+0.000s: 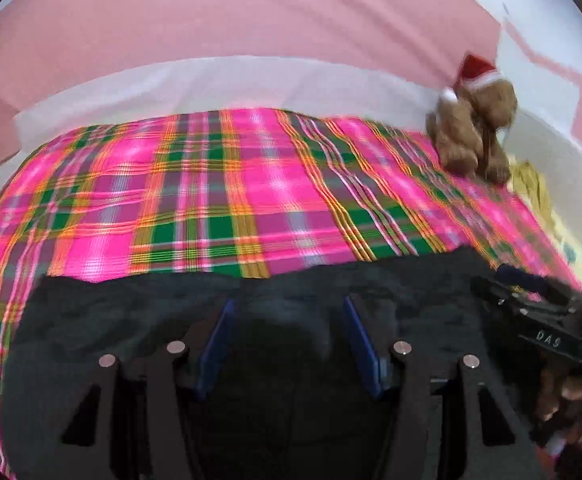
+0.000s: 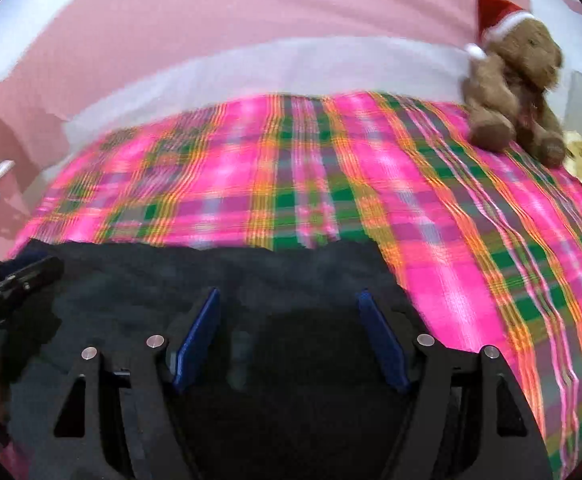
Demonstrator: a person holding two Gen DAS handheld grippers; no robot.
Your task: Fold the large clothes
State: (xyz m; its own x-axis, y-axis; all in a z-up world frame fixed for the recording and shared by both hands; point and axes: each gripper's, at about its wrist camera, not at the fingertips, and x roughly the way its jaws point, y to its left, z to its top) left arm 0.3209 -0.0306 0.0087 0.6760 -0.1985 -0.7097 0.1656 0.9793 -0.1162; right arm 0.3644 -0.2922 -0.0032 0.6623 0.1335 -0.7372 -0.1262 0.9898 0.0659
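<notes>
A black garment (image 1: 131, 312) (image 2: 131, 288) lies spread over the near part of a bed, its far edge running across both views. My left gripper (image 1: 289, 304) hangs just above the cloth. Its blue pads (image 1: 219, 344) stand well apart with nothing pinched between them. A little to the right, my right gripper (image 2: 289, 294) hovers over the same garment near its right edge. It is open too, with only flat dark cloth showing under the gap. A hand (image 1: 571, 400) holds the right tool at the left wrist view's right edge.
A pink, green and orange plaid sheet (image 1: 211, 200) (image 2: 471, 260) covers the bed beyond the garment. A brown teddy bear in a red Santa hat (image 1: 475, 128) (image 2: 511, 88) sits at the far right corner. Behind the bed are a white band and a pink wall (image 2: 251, 12).
</notes>
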